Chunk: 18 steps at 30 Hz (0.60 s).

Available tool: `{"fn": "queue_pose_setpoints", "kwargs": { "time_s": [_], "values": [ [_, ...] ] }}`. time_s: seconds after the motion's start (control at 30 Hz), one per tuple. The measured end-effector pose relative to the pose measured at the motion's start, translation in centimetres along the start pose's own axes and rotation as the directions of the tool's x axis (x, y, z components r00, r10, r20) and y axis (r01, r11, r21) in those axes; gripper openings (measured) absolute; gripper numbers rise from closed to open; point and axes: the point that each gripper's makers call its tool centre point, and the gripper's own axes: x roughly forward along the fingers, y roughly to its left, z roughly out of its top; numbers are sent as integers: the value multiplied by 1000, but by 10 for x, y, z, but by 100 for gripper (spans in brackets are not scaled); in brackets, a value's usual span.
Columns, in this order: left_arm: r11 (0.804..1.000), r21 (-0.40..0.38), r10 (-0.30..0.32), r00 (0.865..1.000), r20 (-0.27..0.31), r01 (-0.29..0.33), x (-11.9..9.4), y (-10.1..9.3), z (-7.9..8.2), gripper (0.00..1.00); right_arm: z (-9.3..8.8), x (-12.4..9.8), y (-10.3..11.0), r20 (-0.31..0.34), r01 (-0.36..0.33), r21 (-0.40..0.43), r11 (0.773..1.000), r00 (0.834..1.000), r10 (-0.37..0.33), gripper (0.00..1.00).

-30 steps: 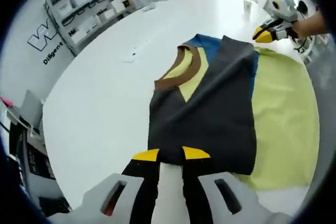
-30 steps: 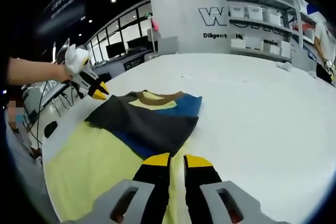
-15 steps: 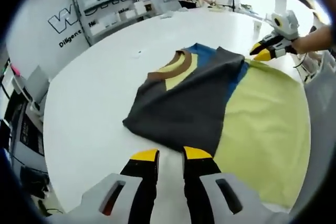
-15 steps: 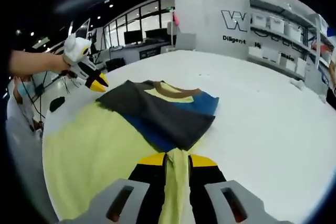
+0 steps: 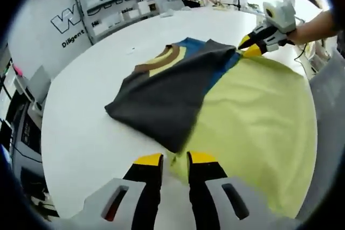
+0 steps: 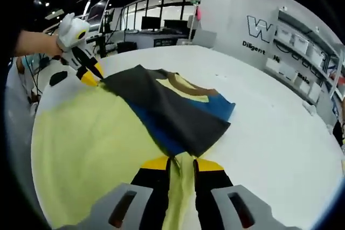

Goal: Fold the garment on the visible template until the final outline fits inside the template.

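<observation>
One garment (image 5: pixel 161 92), dark grey with blue and a brown collar, lies folded on one yellow template (image 5: pixel 259 117) atop the white surface (image 5: pixel 86 111). We have two tools: the left tool (image 5: pixel 175 159) and the right tool (image 6: pixel 175 161), each clamped on a yellow-green corner. We should draw both corners evenly, keeping the edges inside the outline.

Garment (image 5: pixel 161 90) on template (image 5: pixel 259 117), on table (image 5: pixel 81 127)

We see a garment (image 5: pixel 161 92) of soft matt cloth, a template (image 5: pixel 259 117) that is probably matt fabric, and a smooth white table (image 5: pixel 86 111).
</observation>
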Motion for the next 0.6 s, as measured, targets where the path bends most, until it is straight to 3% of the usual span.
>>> {"fn": "queue_pose_setpoints", "kwargs": {
  "time_s": [0.2,0.3,0.6],
  "values": [
    [999,-20,37,999,15,-37,7,3,3,7,-10,6,-3,-80,29,-143,989,996,-41,11],
    [999,-18,41,999,15,-41,8,5,4,7,-8,4,-8,-50,56,-93,994,997,-61,0],
    [998,-57,43,999,18,-42,5,9,0,6,-2,-5,-14,-6,78,27,997,997,-78,0]
  ]
}}
